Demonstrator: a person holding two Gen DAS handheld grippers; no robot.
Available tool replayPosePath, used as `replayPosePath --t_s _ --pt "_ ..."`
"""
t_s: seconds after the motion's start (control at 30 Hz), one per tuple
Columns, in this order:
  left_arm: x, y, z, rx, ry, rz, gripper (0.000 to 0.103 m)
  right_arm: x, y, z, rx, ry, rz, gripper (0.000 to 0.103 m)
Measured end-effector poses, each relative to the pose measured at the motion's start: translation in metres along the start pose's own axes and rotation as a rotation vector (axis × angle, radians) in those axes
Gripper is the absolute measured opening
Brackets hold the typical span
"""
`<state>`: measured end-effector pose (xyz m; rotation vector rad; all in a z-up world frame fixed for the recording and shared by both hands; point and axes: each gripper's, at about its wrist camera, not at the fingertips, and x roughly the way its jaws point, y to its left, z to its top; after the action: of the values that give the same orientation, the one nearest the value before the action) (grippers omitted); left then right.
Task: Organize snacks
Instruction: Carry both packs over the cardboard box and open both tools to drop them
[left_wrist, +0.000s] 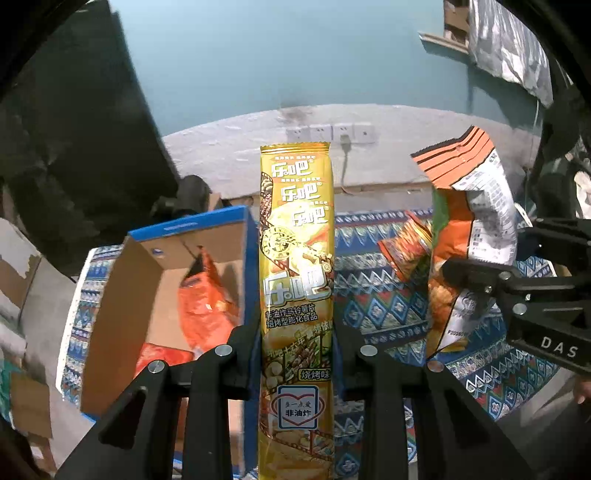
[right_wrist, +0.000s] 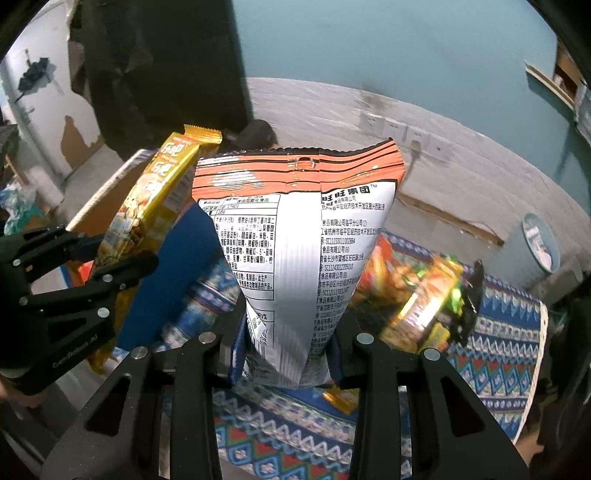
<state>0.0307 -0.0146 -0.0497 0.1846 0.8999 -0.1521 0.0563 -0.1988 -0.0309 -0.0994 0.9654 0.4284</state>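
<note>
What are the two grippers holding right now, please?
Left gripper: closed on the yellow snack pack.
Right gripper: closed on the orange-topped snack bag.

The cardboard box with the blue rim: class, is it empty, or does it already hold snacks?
Not empty. The cardboard box is open-topped and holds an orange snack bag leaning inside, with another orange packet lower down.

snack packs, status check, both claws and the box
Left claw shut on tall yellow foil chip pack. Right claw shut on orange-and-white snack bag. Open cardboard box at left, nothing blocking it.
</note>
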Motion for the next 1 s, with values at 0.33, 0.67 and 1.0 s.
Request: replayPosePath --t_s 0.33,0.67,1.0 --pt "-0.01 0.053 -0.011 -0.08 -0.015 0.034 0.03 0.013 0.047 0.029 -0.055 -0.016 0.049 0.034" --pt "-0.005 0.115 -0.019 -0.187 -0.023 0.073 0.03 0.036 0.097 0.058 -0.1 -0.024 0.106 0.034" --pt "0.014 0.169 -0.037 -0.283 0.001 0.113 0.03 0.065 0.148 0.077 -0.151 -0.003 0.162 0.034"
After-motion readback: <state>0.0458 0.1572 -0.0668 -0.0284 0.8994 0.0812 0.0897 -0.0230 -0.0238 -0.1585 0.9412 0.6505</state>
